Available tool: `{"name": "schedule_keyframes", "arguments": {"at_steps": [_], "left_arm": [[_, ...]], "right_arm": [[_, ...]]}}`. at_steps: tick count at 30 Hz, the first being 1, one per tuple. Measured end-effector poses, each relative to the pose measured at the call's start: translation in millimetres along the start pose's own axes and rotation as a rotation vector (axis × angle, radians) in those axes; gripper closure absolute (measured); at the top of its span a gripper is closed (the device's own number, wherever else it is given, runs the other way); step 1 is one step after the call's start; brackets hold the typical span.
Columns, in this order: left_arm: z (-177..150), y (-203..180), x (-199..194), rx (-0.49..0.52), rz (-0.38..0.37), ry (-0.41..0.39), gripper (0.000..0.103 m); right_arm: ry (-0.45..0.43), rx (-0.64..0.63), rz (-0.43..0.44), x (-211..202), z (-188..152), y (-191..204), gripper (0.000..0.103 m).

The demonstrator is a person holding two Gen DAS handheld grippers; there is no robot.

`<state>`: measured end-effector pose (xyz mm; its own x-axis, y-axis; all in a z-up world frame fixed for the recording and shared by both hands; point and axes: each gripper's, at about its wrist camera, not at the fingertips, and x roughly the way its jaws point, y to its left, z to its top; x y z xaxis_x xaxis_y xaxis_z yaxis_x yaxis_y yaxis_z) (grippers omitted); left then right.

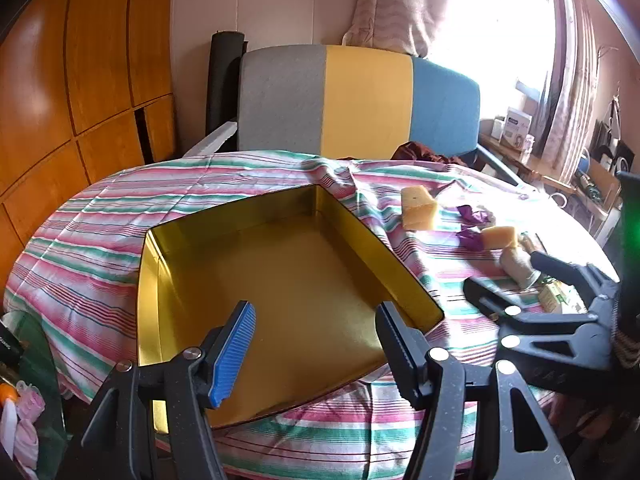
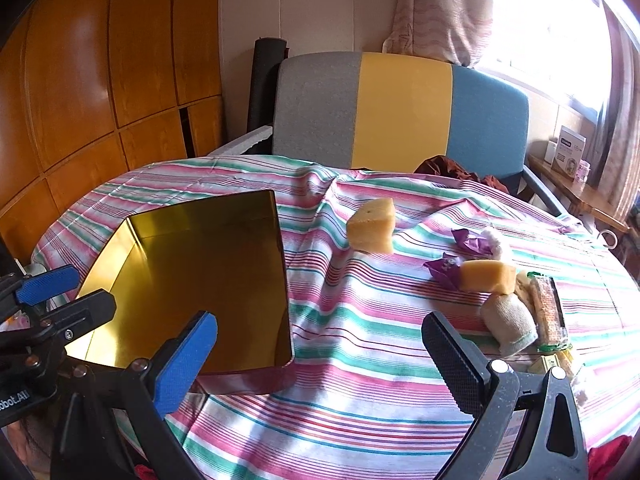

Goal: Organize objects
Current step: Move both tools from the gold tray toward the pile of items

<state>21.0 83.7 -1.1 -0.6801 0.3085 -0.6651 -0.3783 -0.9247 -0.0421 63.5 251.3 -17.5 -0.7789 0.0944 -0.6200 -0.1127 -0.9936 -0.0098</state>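
Left gripper (image 1: 316, 320): seen at lower centre, jaws apart, nothing between them.
Gold tin (image 1: 168, 264): shown open at centre, on the striped cloth (image 1: 80, 240).
Right gripper (image 1: 508, 276): seen at right edge, jaws spread.
Sponge blocks (image 1: 418, 208): scattered at right, with purple wrappers (image 1: 472, 216).

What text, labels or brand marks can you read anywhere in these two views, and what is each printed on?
"obot.AI": white lettering, cut off at the picture's edge, on the left gripper body, seen in the right wrist view.
White box on the side shelf by the window: printing too small and blurred to read.
Snack packet on the striped tablecloth: print not legible.
Gold tin: no text visible.
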Motion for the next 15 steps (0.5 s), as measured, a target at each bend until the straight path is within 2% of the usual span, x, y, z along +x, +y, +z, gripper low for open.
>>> {"name": "schedule_keyframes", "arguments": {"at_steps": [15], "left_arm": [[-2.0, -19.9, 15.2, 0.048, -0.074, 0.053, 0.037]], "right_arm": [[0.008, 0.085, -0.093, -10.3, -2.4, -55.7, 0.0]]}}
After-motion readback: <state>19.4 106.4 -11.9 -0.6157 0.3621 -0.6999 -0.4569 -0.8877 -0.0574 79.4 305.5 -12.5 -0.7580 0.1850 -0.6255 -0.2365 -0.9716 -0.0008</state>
